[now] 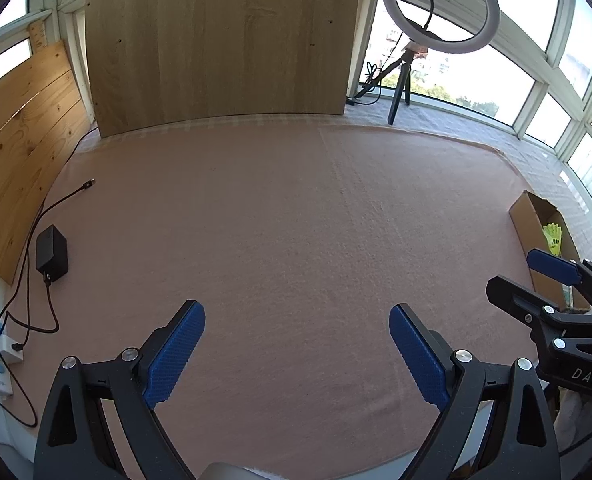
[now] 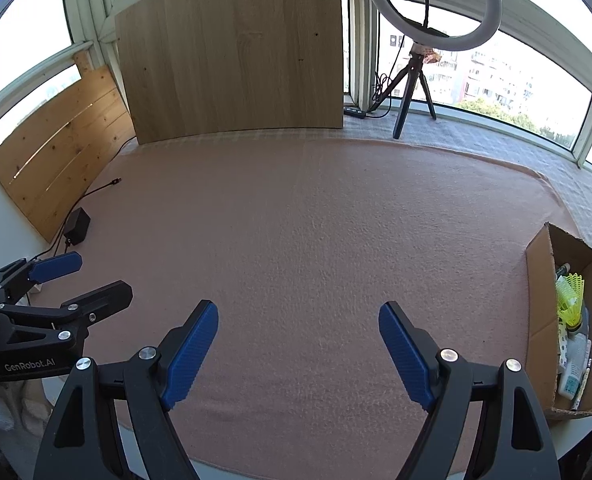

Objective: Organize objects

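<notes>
Two hand-held grippers (image 1: 297,354) (image 2: 298,350), tilted downward, jaws wide.

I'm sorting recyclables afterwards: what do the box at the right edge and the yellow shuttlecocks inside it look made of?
The box: plain brown corrugated cardboard, matte, with raw folded flaps. The yellow shuttlecocks: apparently moulded plastic, judging by the bright translucent slotted skirts; the base material cannot be told.

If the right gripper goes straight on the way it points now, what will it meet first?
Most likely only the pink mat. The right gripper is open and empty, tilted down at bare mat. The box lies off to its right, out of that line.
</notes>
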The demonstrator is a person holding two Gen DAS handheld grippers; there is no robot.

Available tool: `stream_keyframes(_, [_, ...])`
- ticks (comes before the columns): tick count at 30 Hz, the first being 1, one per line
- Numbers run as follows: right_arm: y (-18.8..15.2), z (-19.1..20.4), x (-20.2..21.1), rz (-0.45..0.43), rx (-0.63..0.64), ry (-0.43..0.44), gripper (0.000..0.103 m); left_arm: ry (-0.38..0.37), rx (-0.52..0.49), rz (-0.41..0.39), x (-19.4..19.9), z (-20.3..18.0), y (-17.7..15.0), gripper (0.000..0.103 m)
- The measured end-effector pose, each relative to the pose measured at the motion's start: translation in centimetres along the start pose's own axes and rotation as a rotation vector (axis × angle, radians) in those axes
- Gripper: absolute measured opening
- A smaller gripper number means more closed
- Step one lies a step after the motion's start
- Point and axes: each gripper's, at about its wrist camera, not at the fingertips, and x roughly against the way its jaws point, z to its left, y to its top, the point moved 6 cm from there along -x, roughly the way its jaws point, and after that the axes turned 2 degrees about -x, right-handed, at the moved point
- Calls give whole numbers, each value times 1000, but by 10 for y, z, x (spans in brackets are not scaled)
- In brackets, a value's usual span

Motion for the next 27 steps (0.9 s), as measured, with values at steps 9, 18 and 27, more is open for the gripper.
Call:
stream_keyframes(9, [-1,1,1,2,1,-15,80,-4,-2,1,1,-1,-1,95])
stream_keyframes(18, [0,-2,6,-11,-8,-36,80,-15,-14,-2,1,-5,1,95])
stream_keyframes(27, [-2,-12,14,-24,-31,-74,80,-20,-30,-4,2,-12,1,96])
